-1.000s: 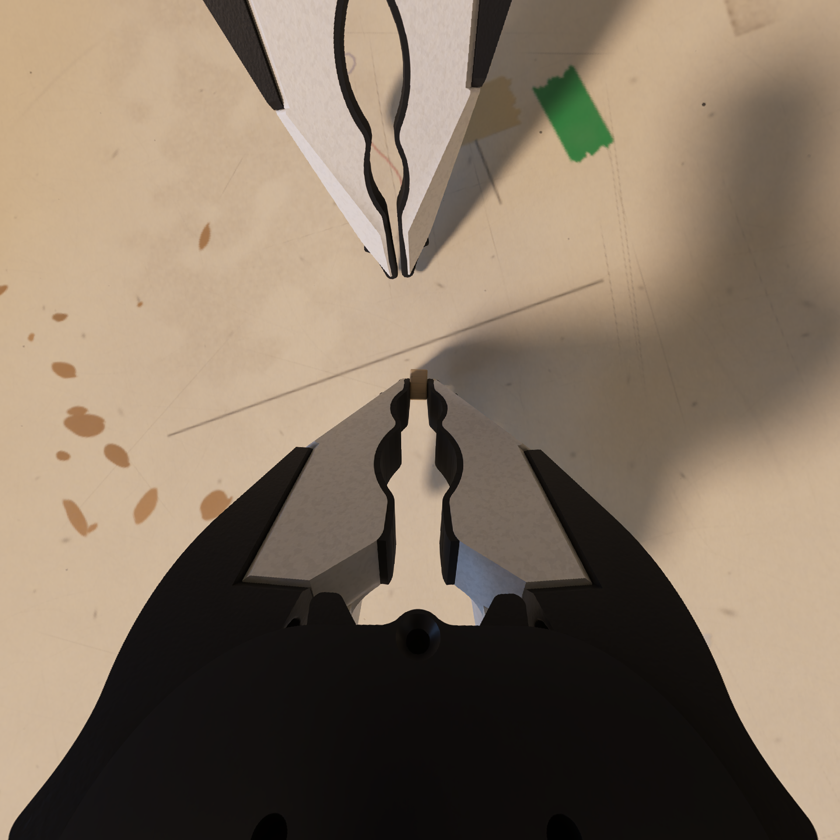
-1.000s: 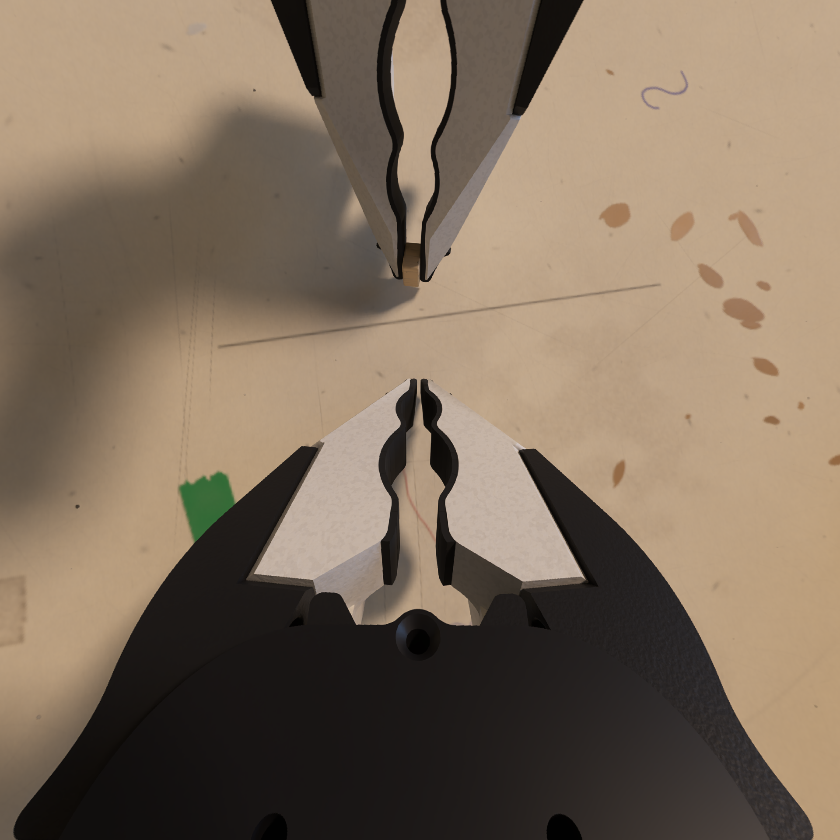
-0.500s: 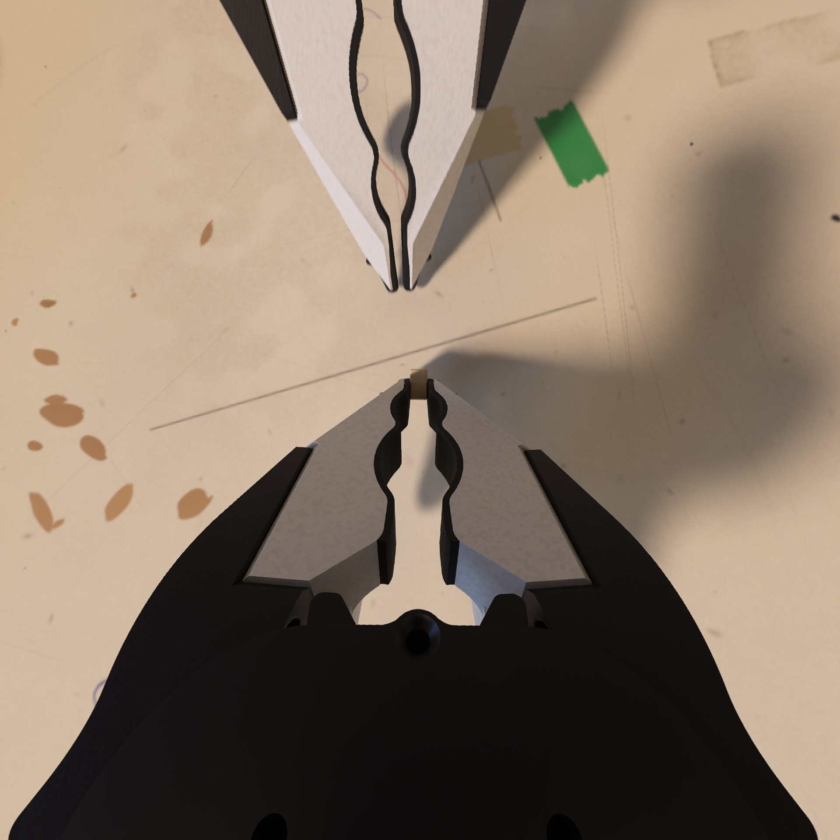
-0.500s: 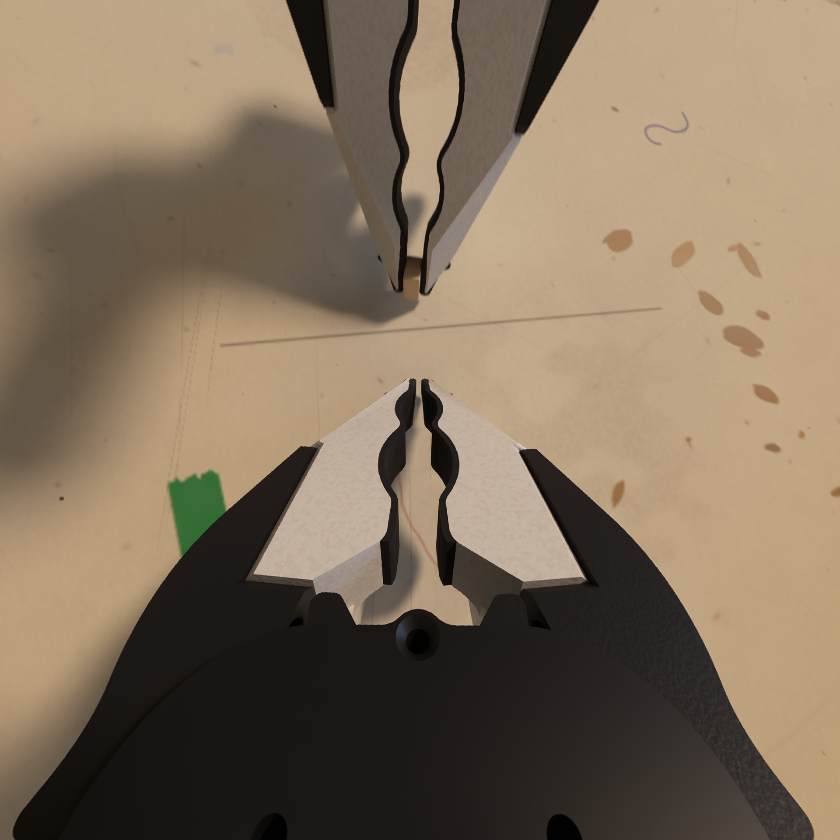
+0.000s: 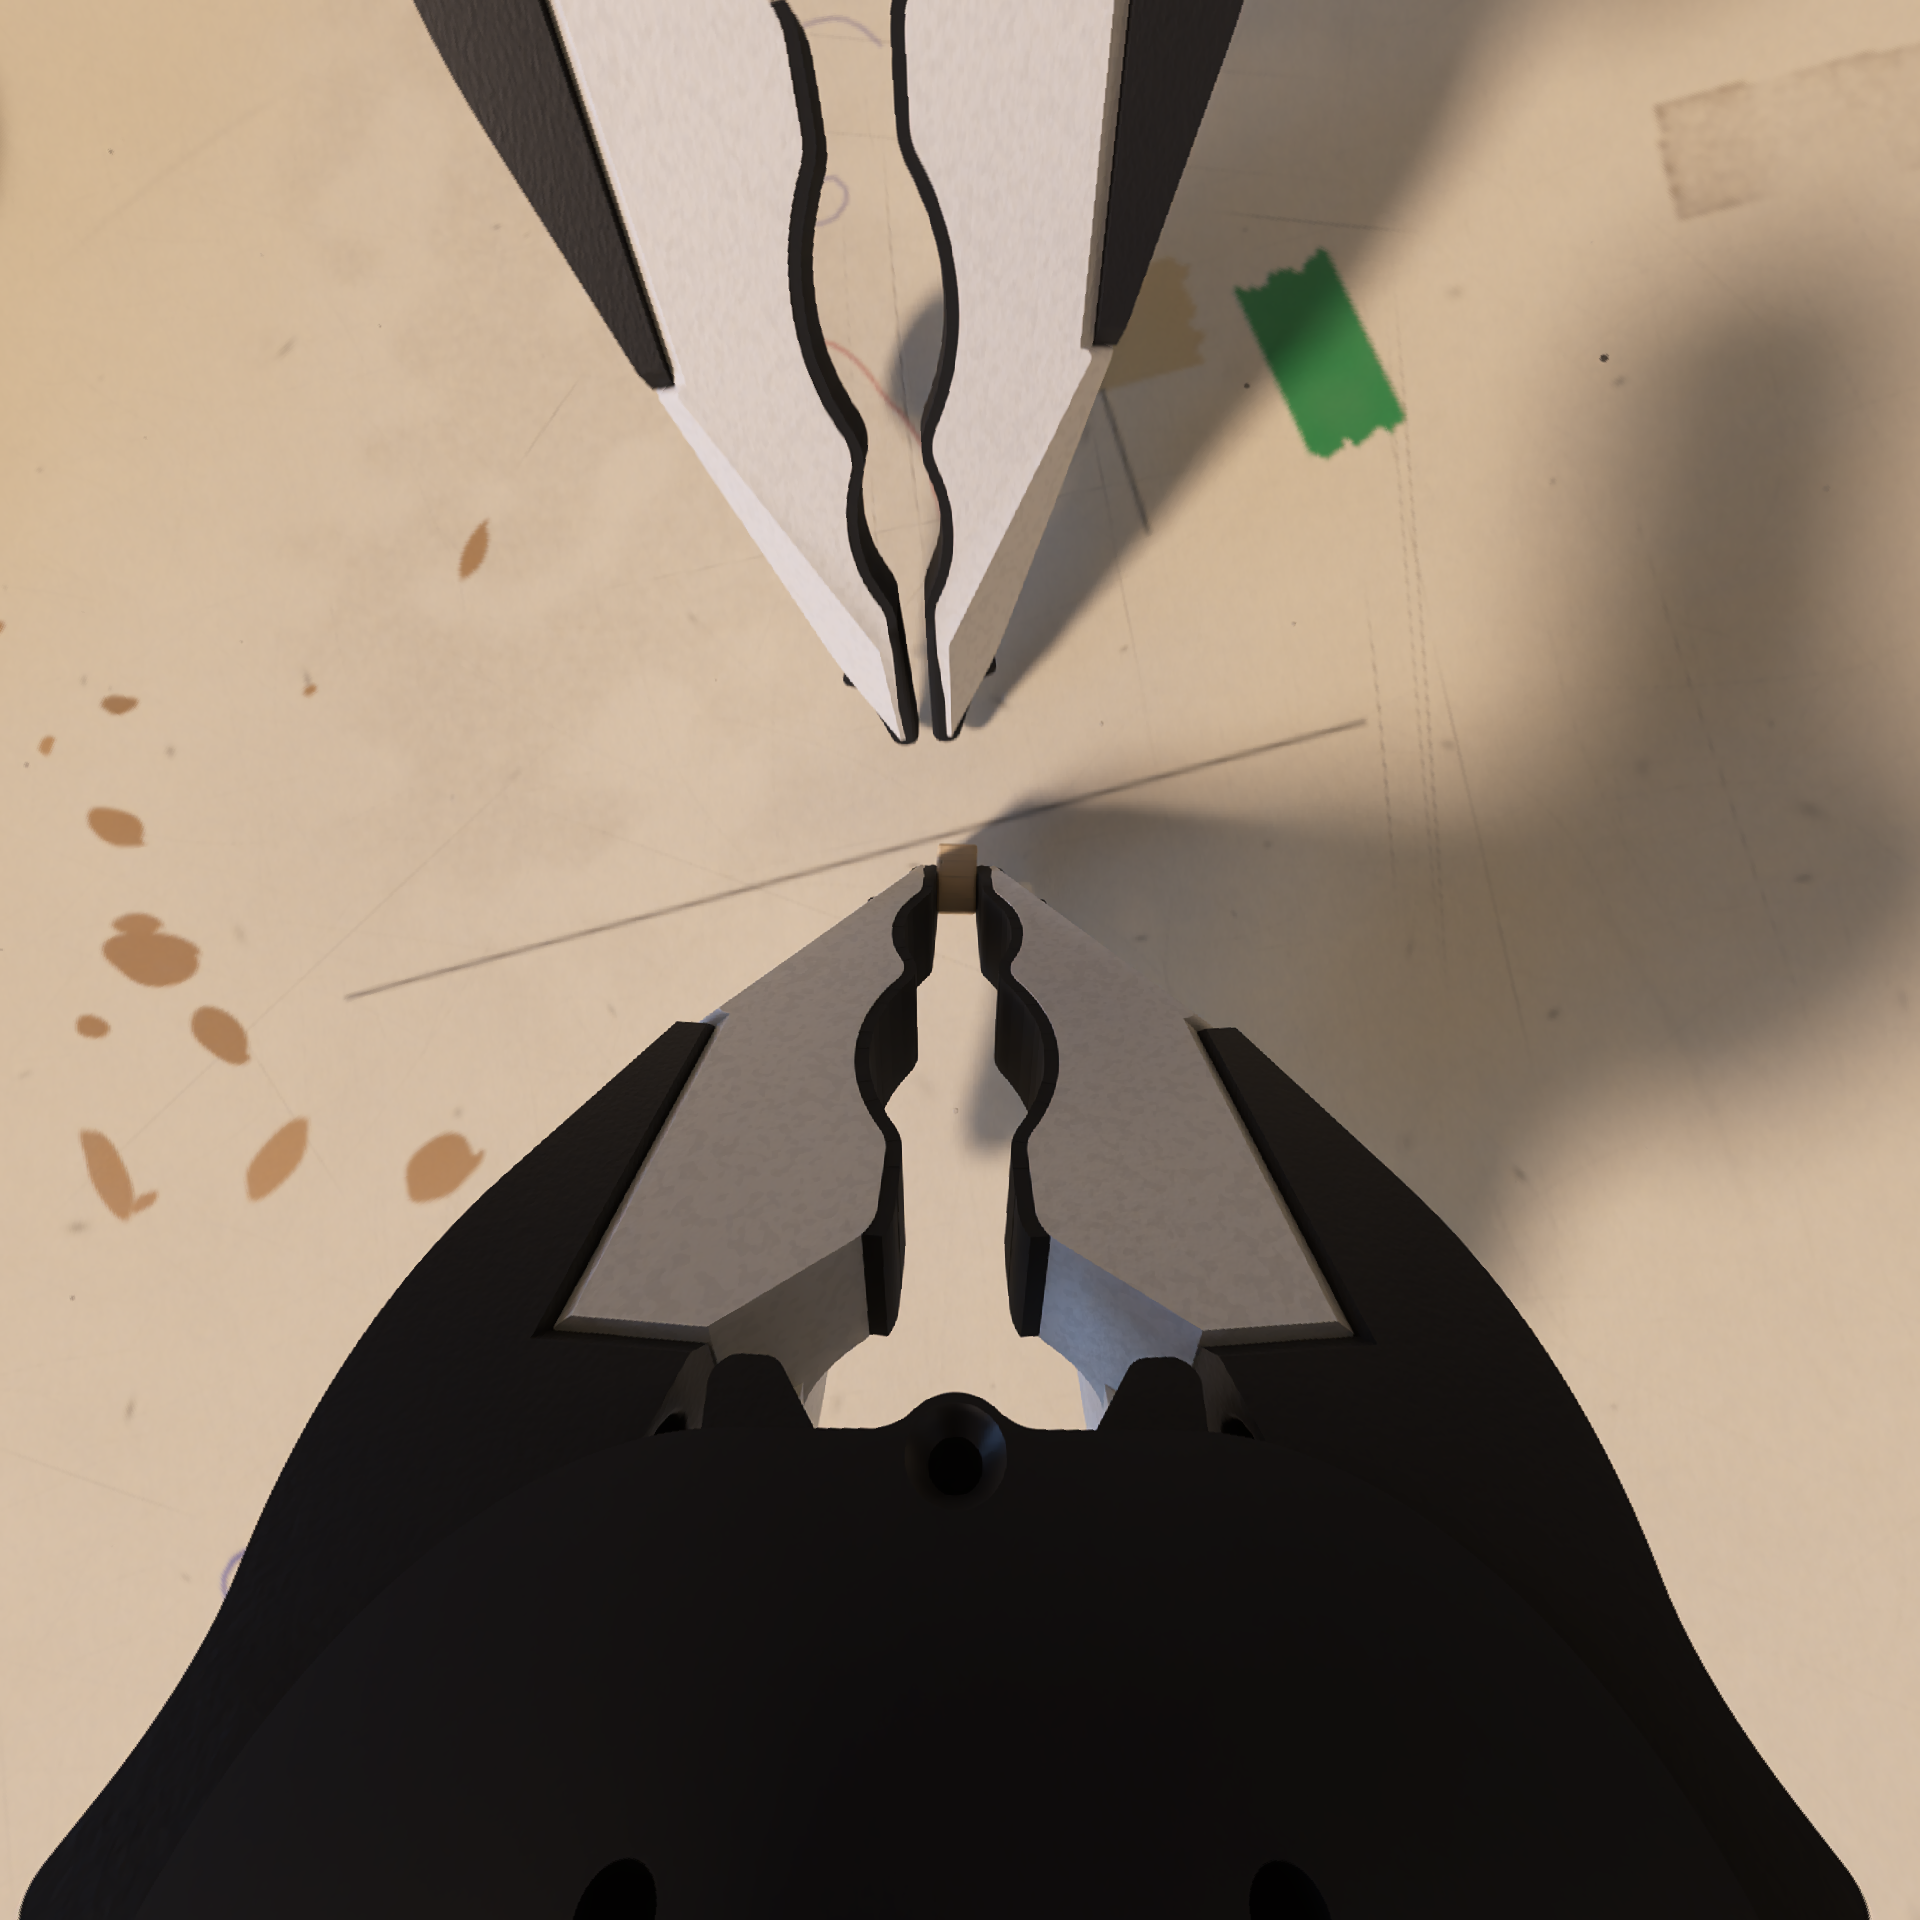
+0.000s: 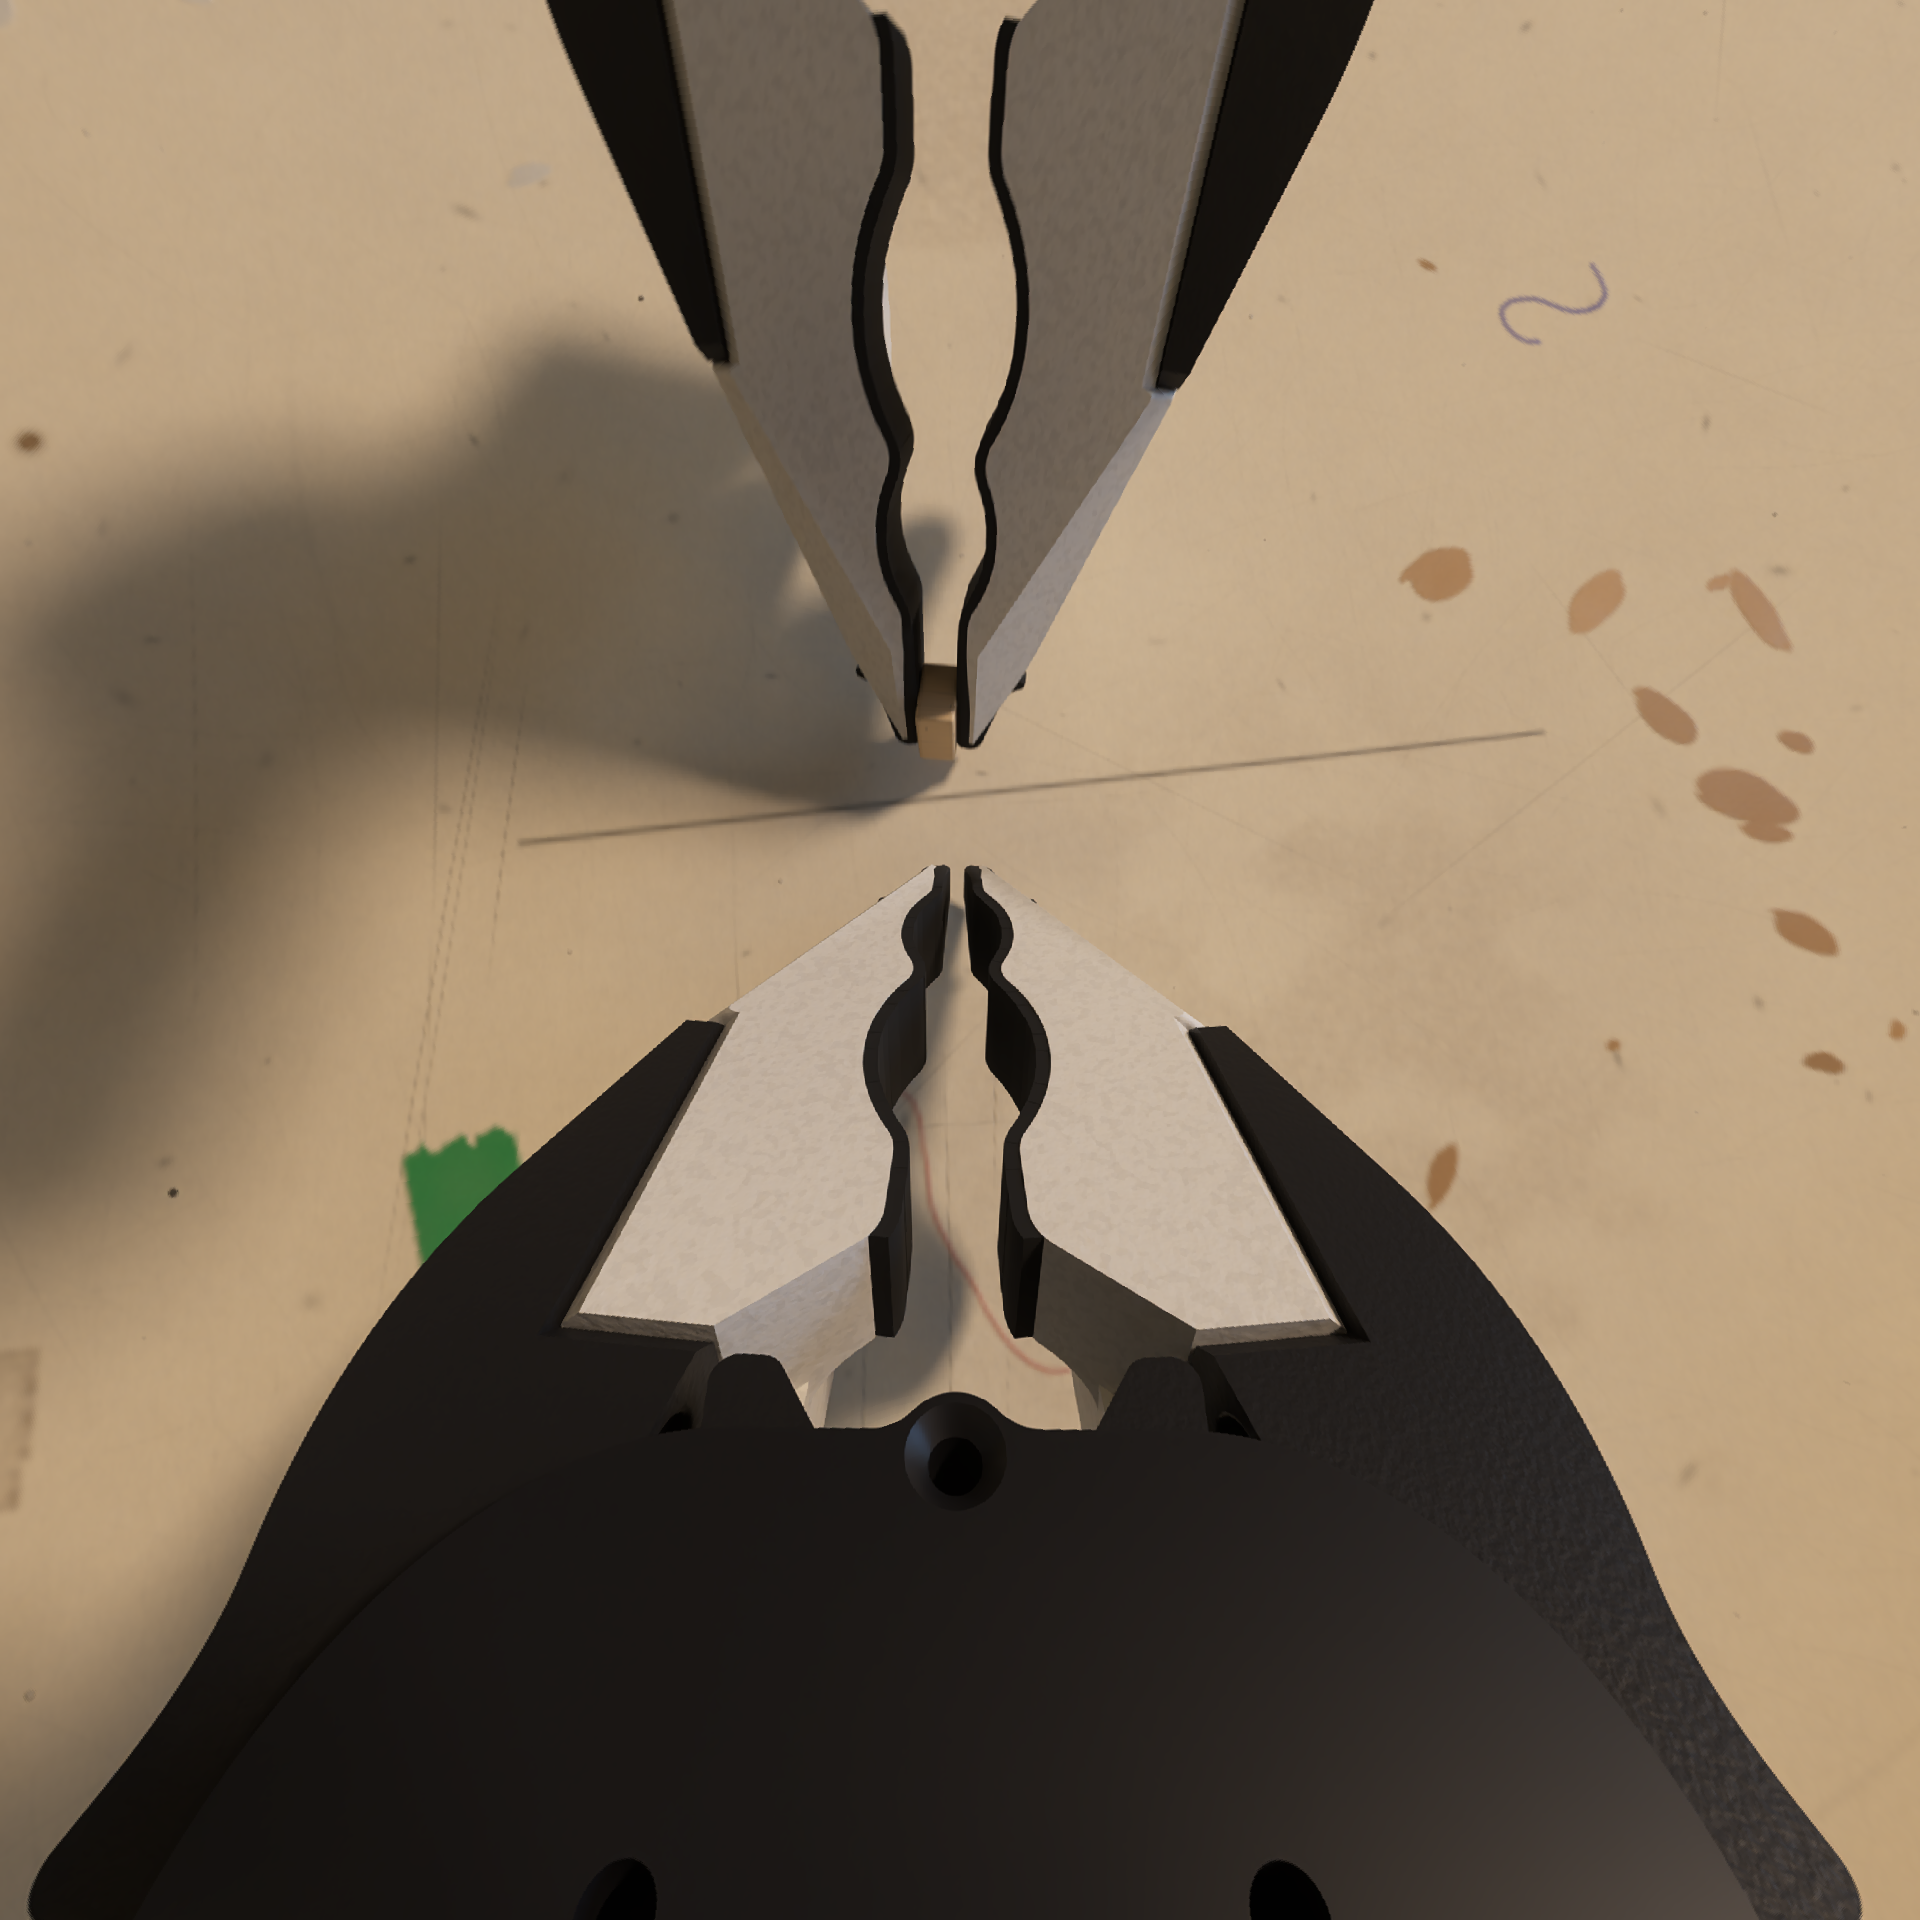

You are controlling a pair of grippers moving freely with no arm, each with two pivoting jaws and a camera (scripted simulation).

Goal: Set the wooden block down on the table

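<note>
Left claw (image 5: pixel 956 883) is clamped on the wooden block (image 5: pixel 955 878), pinched at the very fingertips over the middle of the bench (image 5: pixel 312 416), well clear of any visible edge or corner; whether it touches the surface cannot be told. Right claw (image 6: pixel 957 873) faces it, tips nearly together and gripping nothing. Judged light, stiff and small, the block is best held across its flat opposite faces
</note>
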